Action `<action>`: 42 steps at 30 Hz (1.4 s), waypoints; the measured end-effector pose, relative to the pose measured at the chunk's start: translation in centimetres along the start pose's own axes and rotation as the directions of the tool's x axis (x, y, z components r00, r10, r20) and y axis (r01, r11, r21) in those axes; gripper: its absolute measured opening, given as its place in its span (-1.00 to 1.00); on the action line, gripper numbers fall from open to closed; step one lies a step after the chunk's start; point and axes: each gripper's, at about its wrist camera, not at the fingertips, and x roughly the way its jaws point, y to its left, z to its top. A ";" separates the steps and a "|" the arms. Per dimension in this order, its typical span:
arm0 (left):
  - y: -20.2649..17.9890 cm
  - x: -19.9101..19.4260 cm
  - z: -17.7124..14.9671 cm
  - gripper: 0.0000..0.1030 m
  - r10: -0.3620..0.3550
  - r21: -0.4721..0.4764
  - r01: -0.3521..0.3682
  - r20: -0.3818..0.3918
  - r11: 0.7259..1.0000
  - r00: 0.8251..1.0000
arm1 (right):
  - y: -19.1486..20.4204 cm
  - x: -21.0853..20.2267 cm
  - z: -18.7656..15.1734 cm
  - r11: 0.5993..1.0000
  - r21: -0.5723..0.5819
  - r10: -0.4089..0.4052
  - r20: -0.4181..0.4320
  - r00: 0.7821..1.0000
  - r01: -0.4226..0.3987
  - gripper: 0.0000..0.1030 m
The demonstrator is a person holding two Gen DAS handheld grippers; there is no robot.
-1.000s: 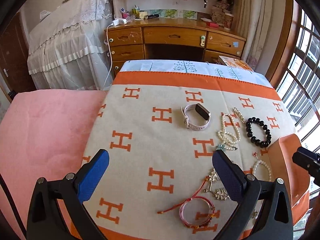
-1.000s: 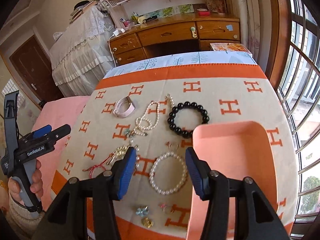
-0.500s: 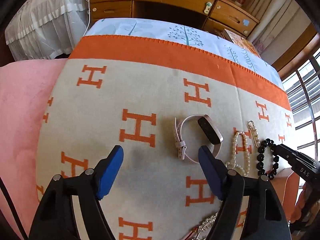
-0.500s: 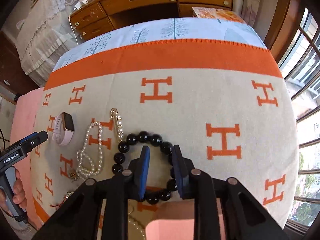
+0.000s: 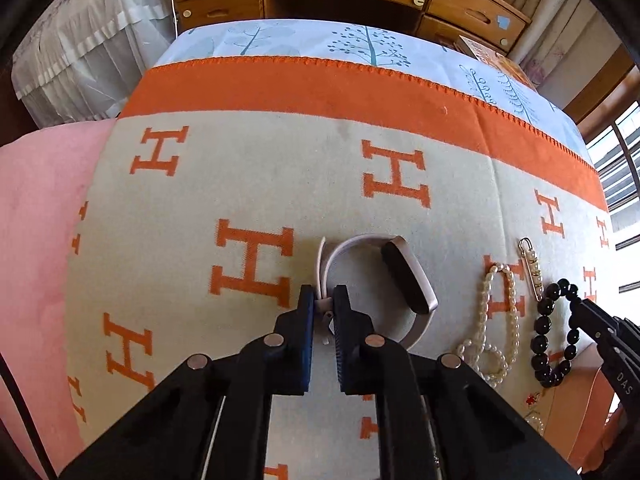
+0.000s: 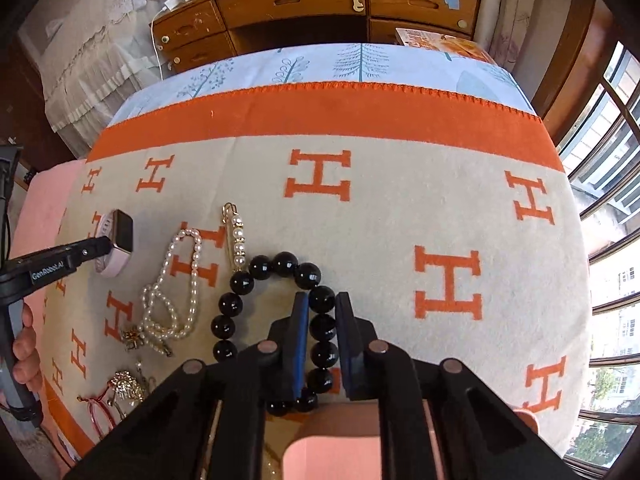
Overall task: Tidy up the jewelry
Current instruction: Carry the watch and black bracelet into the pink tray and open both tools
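We find the left gripper (image 5: 323, 296) closed to a narrow gap on the pale strap of the smartwatch (image 5: 404, 276); its jaws have just been closing, and the strap end with its buckle sits pinched between the blue pads. The watch lies on the patterned blanket (image 5: 280, 184), its dark face tilted up to the right of the grip, the strap loop arcing to the far side.

The right gripper (image 6: 322, 306) has likewise just been closing and now clamps the black bead bracelet (image 6: 260, 268) on its right run of beads; the pads press either side of one bead, with the rest of the loop resting on the blanket to the left and near side. Just below the gripper, at the near edge of the right wrist view, lies the pink tray (image 6: 332, 456), evidently the receptacle.

Outward from the bracelet we note a pearl pin (image 6: 236, 236) touching or just beside its far-left beads, then a pearl strand (image 6: 176, 280) between bracelet and watch, and gold and red pieces (image 6: 120, 392) at the near left.

Our judgement: the step in hand is the pick, both items gripped but not yet lifted. The next move calls for a straight lift of each, clear of the neighbouring pearls, then carriage to the tray. Risk: the bracelet may roll between the pads.
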 end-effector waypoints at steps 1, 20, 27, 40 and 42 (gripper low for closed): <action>-0.2 -0.3 0.0 -0.87 0.006 0.002 -0.006 0.011 1.000 1.000 | -0.1 -0.5 0.0 1.000 0.007 0.019 0.019 1.000 -0.019 -0.75; -12.6 -16.2 -6.8 -0.87 -0.193 0.308 0.099 0.291 0.946 0.937 | -3.3 -16.1 -7.0 0.978 0.035 0.178 0.373 0.911 -0.205 -0.77; -19.5 -16.3 -11.1 -0.87 -0.288 0.453 0.158 0.233 0.878 0.929 | -4.6 -15.6 -12.7 0.987 0.002 0.151 0.303 0.941 -0.159 -0.99; -26.5 -9.1 -14.4 -0.73 -0.232 0.541 0.131 0.122 0.831 0.965 | -8.3 -13.1 -17.0 0.985 0.089 0.117 0.278 0.953 -0.147 -0.99; -26.5 -9.1 -14.2 -0.42 -0.227 0.542 0.116 0.142 0.832 0.963 | -8.8 -12.8 -17.2 0.982 0.106 0.121 0.279 0.953 -0.156 -0.98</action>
